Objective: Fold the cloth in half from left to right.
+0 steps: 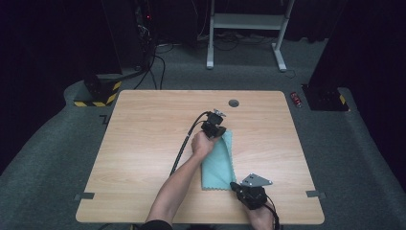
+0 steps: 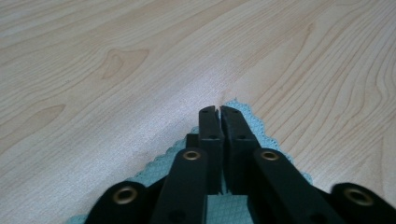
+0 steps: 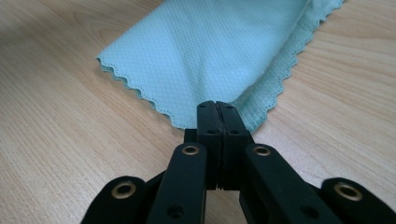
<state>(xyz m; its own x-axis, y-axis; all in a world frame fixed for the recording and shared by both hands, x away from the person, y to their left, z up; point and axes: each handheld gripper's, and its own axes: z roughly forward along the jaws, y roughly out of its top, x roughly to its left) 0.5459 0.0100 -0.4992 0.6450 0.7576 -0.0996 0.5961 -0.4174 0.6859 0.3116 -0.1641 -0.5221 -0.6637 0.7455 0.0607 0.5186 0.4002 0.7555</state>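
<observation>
1. The cloth [image 1: 218,163], pale teal with scalloped edges, lies folded into a long strip on the wooden desk [image 1: 143,143], running from the left gripper [image 1: 214,128] at its far end to the right gripper [image 1: 233,185] at its near end.
2. Left gripper view: the fingers [image 2: 210,126] are pressed together, only a hairline gap between them, and the cloth [image 2: 261,133] spreads out under and on both sides of them. Its scalloped corner peeks out just past the fingertips. Clenched, it looks, on that corner of the cloth.
3. Beyond those fingertips there is bare desk [image 2: 140,56], wood grain all the way.
4. Right gripper view: the fingers [image 3: 208,121] are closed tight on the near corner of the cloth [image 3: 210,51]. The fabric fans away from the tips, flat to their left, with a doubled, folded edge running off to their right.
5. High view: the left hand [image 1: 202,143] wraps its gripper at the cloth's far end, forearm reaching up from the near edge of the desk.
6. The right hand [image 1: 261,218] sits at the near edge of the desk, its gripper pointing in at the cloth's near right corner, grey plate [image 1: 256,180] on top.
7. A cable [image 1: 184,143] trails from the left gripper back over the desk, to the left of the cloth.
</observation>
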